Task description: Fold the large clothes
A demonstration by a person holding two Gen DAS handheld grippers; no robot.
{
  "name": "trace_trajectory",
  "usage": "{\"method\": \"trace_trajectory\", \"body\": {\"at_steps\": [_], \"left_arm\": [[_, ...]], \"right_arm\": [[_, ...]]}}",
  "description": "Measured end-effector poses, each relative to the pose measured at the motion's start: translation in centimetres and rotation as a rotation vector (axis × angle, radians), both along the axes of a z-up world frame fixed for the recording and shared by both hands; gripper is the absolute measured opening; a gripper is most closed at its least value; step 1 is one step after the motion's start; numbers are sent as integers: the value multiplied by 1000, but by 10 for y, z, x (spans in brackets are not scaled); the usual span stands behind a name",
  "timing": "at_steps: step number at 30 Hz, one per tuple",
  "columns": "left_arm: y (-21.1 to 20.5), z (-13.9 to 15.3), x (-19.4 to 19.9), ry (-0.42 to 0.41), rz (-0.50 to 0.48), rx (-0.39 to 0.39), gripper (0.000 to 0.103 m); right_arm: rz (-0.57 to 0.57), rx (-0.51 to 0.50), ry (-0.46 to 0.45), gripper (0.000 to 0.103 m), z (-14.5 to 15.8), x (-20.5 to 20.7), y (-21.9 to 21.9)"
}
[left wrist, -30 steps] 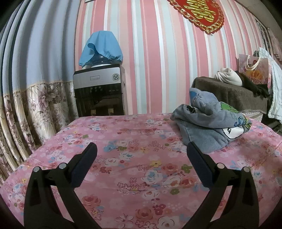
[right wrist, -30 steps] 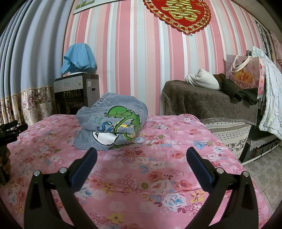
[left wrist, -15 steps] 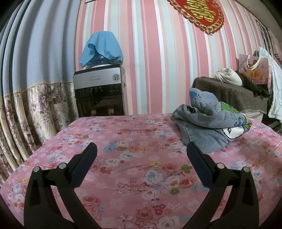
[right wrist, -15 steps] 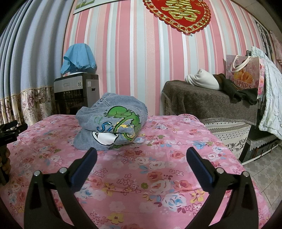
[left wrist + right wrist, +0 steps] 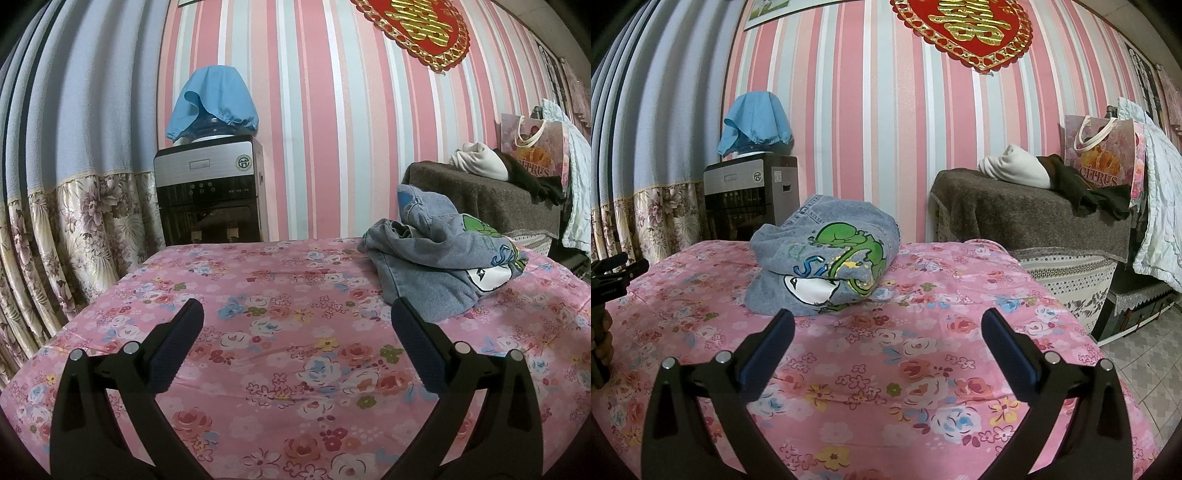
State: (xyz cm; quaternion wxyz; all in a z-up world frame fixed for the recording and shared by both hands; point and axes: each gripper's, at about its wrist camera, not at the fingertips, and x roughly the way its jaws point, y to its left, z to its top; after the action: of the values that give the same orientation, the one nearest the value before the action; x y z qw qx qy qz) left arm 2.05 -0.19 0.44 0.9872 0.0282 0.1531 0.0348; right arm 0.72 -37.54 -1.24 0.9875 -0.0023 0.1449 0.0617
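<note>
A bunched grey-blue denim garment (image 5: 827, 258) with a green cartoon print lies in a heap on the pink floral table cover (image 5: 923, 369). It also shows in the left wrist view (image 5: 439, 258), at the right. My left gripper (image 5: 295, 321) is open and empty above the cover, left of and short of the garment. My right gripper (image 5: 886, 321) is open and empty, just in front of the garment. The left gripper also shows at the left edge of the right wrist view (image 5: 609, 273).
A water dispenser (image 5: 210, 192) under a blue cloth stands against the striped wall behind the table. A brown-covered bench (image 5: 1027, 218) with clothes and a paper bag (image 5: 1100, 162) stands at the right. Floral curtains (image 5: 74, 236) hang at the left.
</note>
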Motion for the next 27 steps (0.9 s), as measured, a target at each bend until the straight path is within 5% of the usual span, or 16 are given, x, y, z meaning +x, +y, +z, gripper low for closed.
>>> {"method": "trace_trajectory", "body": {"at_steps": [27], "left_arm": [[-2,2,0,-6,-19,-4,100]], "right_arm": [[1,-1,0,101,0,0,0]]}}
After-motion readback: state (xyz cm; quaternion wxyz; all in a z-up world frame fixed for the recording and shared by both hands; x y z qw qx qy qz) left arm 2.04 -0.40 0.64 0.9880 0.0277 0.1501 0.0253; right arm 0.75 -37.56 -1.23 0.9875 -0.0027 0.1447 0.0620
